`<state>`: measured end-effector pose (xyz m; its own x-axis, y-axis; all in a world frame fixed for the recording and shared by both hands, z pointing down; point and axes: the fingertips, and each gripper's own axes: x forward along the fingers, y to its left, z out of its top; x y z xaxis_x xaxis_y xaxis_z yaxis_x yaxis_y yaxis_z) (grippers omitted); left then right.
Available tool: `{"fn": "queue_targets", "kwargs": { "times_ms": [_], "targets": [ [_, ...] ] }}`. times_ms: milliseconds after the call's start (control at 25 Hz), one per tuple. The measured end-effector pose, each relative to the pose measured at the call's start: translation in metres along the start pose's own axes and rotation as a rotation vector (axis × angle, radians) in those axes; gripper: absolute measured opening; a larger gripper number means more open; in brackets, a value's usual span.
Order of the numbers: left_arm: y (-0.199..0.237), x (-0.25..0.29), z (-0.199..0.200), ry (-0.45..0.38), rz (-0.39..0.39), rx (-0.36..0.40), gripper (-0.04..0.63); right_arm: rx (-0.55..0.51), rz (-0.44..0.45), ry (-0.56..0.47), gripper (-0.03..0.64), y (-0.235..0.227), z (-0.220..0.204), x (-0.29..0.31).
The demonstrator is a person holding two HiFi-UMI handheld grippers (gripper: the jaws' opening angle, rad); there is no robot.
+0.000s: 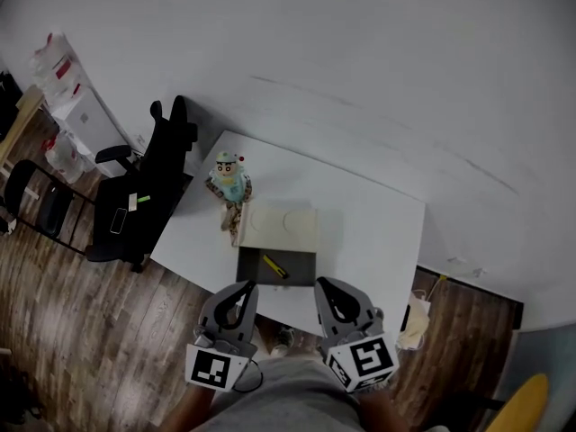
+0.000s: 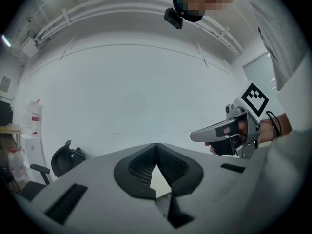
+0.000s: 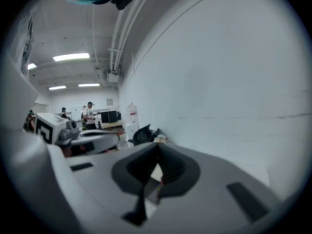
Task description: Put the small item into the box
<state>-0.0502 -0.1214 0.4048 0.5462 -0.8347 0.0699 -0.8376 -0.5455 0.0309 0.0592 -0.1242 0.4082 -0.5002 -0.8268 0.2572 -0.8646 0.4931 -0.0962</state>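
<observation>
An open box (image 1: 251, 265) with a dark inside stands near the front edge of the white table (image 1: 378, 219); its cream lid (image 1: 283, 224) is folded back behind it. A small yellow item (image 1: 274, 265) lies inside the box. My left gripper (image 1: 238, 288) and right gripper (image 1: 326, 286) hover side by side just in front of the box, above the table's near edge. Both are shut, jaw tips touching, with nothing held. In the left gripper view the left gripper (image 2: 156, 145) points at the white wall, and the right gripper (image 3: 157, 145) does likewise in its own view.
A doll figure (image 1: 229, 181) in a light blue outfit stands on the table behind the box's left corner. A black office chair (image 1: 148, 187) with a phone (image 1: 118, 220) on its seat stands left of the table. A pale bag (image 1: 416, 322) lies on the wooden floor at the right.
</observation>
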Motion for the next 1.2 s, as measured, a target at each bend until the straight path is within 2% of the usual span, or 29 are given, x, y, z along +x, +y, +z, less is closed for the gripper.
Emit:
{"fn": "queue_targets", "kwargs": {
  "times_ms": [320, 640, 1200],
  "targets": [
    [-0.004, -0.013, 0.016, -0.036, 0.028, 0.026, 0.031, -0.027, 0.009, -0.071, 0.032, 0.004, 0.021, -0.019],
    [-0.006, -0.030, 0.025, -0.048, 0.040, 0.043, 0.031, -0.047, 0.049, -0.118, 0.032, 0.029, 0.038, -0.027],
    [0.000, -0.041, 0.027, -0.054, 0.100, 0.051, 0.031, -0.071, 0.088, -0.134, 0.032, 0.044, 0.043, -0.016]
  ]
}}
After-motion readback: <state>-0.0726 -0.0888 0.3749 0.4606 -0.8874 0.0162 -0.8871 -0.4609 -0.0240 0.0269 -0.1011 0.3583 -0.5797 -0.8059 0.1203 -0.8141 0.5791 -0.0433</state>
